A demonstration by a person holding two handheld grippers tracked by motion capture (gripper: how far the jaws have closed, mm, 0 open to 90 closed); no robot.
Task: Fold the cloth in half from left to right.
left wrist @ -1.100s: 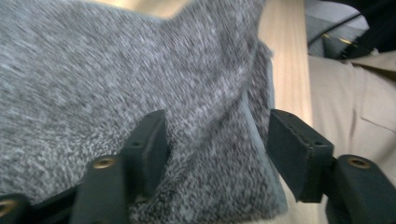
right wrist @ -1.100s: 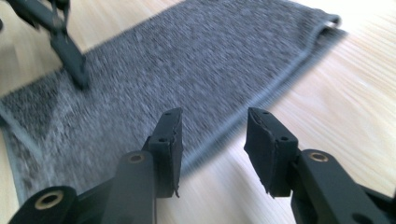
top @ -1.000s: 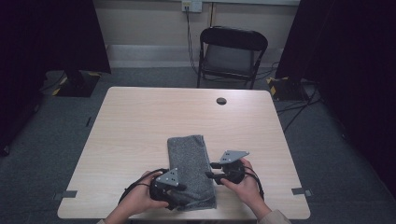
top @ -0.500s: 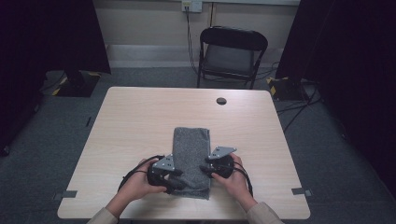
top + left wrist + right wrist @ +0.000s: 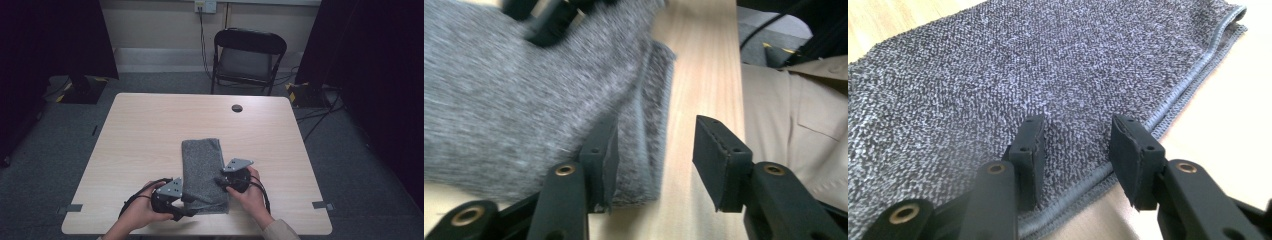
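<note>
A light wooden table stands on grey carpet, with a black folding chair behind its far edge and dark curtains at both sides of the room. A small round black cap sits in the tabletop near the far edge.

A folded grey towel lies flat on the near half of the table, its long side pointing away from the person. The left gripper is at the towel's near left corner. Its jaws have just been closing; in the left gripper view one jaw lies on the cloth and the other stands over bare wood, a gap between them, the hem corner between the pads but not pressed. The right gripper rests at the right edge of the towel. In the right gripper view its jaws stand about half open over the stitched hem, nothing pinched.
</note>
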